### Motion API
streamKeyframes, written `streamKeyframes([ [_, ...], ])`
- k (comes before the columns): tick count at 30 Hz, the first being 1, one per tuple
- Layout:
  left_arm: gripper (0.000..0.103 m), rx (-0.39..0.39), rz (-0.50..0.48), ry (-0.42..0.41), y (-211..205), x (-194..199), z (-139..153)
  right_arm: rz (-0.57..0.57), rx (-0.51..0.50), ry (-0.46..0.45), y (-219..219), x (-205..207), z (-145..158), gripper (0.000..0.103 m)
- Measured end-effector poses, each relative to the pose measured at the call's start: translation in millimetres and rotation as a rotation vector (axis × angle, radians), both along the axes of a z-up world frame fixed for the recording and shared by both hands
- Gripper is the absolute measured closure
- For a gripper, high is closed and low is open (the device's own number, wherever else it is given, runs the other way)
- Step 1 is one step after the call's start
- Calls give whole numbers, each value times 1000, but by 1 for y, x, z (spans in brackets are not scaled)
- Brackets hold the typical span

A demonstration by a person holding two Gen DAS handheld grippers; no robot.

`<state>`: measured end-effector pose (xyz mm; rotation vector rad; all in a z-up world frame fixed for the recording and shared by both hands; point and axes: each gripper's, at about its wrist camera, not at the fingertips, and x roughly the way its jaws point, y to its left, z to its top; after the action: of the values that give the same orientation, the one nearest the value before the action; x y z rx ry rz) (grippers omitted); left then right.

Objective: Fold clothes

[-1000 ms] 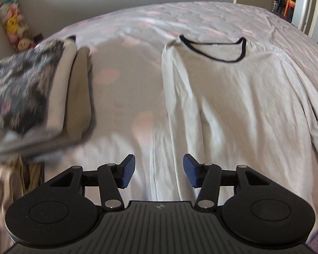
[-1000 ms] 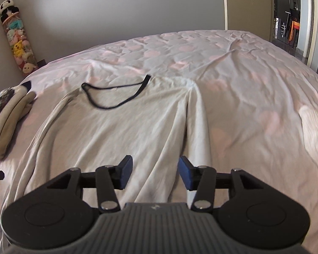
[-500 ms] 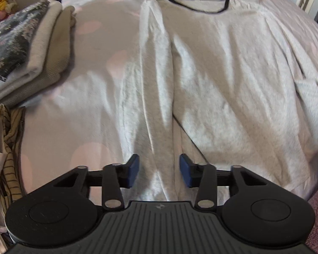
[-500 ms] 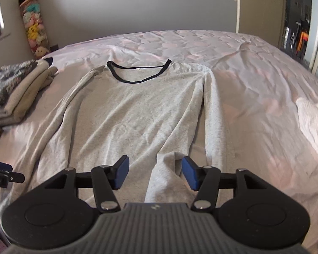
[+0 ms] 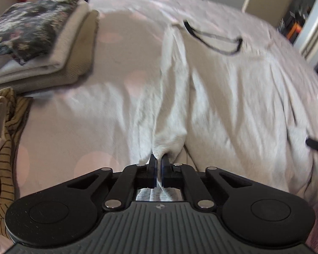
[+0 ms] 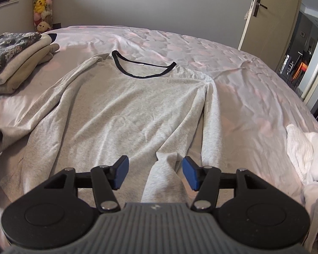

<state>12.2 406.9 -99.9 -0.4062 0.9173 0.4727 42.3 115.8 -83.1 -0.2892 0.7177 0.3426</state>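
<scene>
Jaws of the left gripper (image 5: 158, 170) are clamped on a sleeve end of the grey shirt (image 6: 127, 114); the right gripper (image 6: 155, 172) stands open, its jaws either side of the other sleeve end. Beyond, the shirt lies flat on the bed (image 6: 243, 89), a pile of folded clothes (image 6: 14, 57) at far left.

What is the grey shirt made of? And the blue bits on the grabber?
Grey shirt: looks like soft knit cotton jersey, matte and speckled, wrinkling loosely; its dark collar seems ribbed. Blue pads on the right gripper: probably rubber or foam, dull and smooth, though that is uncertain.
</scene>
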Motion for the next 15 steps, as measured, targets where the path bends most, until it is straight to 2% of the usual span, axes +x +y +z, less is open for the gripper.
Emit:
streamKeyframes([
  [2,101,28,49,-50,8,-9,12,3,-12,0,2,-1,-1,43],
  [6,101,131,136,-123,24,-25,34,-11,-24,24,3,5,-4,43],
  [9,101,213,215,-146,39,-34,43,-5,-37,33,5,6,-8,43],
  [12,102,264,325,-164,56,-48,49,-2,-42,42,5,7,-10,43],
  [15,101,331,406,-130,69,-54,50,-6,-38,52,4,10,-10,43],
])
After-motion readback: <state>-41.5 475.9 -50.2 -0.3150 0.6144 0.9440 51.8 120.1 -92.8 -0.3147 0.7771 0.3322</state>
